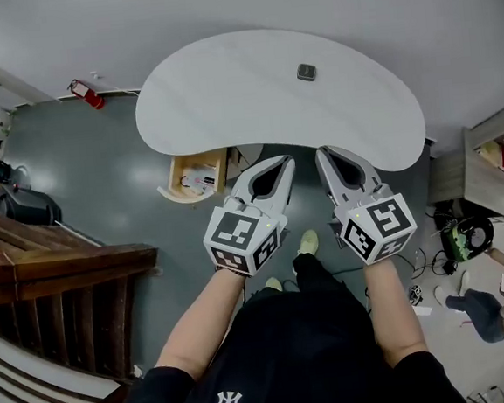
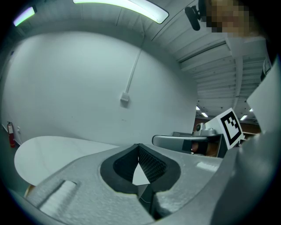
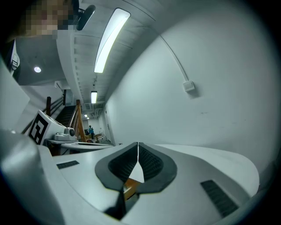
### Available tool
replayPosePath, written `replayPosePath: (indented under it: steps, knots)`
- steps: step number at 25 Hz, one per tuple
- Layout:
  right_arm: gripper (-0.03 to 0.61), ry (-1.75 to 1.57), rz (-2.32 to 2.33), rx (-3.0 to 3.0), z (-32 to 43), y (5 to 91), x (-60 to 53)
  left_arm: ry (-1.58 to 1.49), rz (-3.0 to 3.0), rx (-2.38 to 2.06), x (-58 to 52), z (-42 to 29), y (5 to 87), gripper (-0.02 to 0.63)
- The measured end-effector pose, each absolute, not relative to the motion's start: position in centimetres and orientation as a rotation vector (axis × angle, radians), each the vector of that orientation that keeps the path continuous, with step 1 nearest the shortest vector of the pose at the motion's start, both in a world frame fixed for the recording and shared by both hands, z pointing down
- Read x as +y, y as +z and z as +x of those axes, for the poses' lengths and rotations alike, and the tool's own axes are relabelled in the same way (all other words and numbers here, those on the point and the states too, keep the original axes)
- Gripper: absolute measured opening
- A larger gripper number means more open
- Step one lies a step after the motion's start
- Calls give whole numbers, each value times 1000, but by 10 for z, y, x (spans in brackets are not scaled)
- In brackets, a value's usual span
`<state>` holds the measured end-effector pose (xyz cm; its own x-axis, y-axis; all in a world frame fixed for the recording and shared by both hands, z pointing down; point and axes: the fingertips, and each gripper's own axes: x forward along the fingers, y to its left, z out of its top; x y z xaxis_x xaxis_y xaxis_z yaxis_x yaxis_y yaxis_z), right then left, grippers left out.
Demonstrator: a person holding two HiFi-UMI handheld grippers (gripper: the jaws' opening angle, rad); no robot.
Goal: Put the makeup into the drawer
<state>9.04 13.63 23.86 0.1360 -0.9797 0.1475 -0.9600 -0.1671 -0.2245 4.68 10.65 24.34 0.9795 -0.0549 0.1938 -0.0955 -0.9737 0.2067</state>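
A small dark square makeup case (image 1: 306, 72) lies on the far part of the white curved table (image 1: 226, 102). Below the table's front edge a wooden drawer (image 1: 199, 175) stands pulled out, with small items inside. My left gripper (image 1: 287, 161) and right gripper (image 1: 322, 153) are side by side at the near edge of the table, both shut with nothing between the tips. In the left gripper view the left gripper (image 2: 138, 145) has its tips touching above the table (image 2: 52, 151). The right gripper (image 3: 138, 144) looks the same in its own view, over the table (image 3: 210, 158).
A wooden stair railing (image 1: 57, 283) fills the left side. A red fire extinguisher (image 1: 87, 94) lies on the floor beyond the table. Shelving (image 1: 494, 162), cables, a green device (image 1: 466, 237) and a seated person (image 1: 497, 293) are at the right.
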Motion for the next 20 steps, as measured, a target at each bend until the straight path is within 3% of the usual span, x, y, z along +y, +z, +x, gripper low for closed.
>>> replayPosePath:
  steps: [20]
  knots:
    - [21, -449, -2307, 2059, 188, 270, 72, 323, 2906, -141, 51, 155, 265, 11]
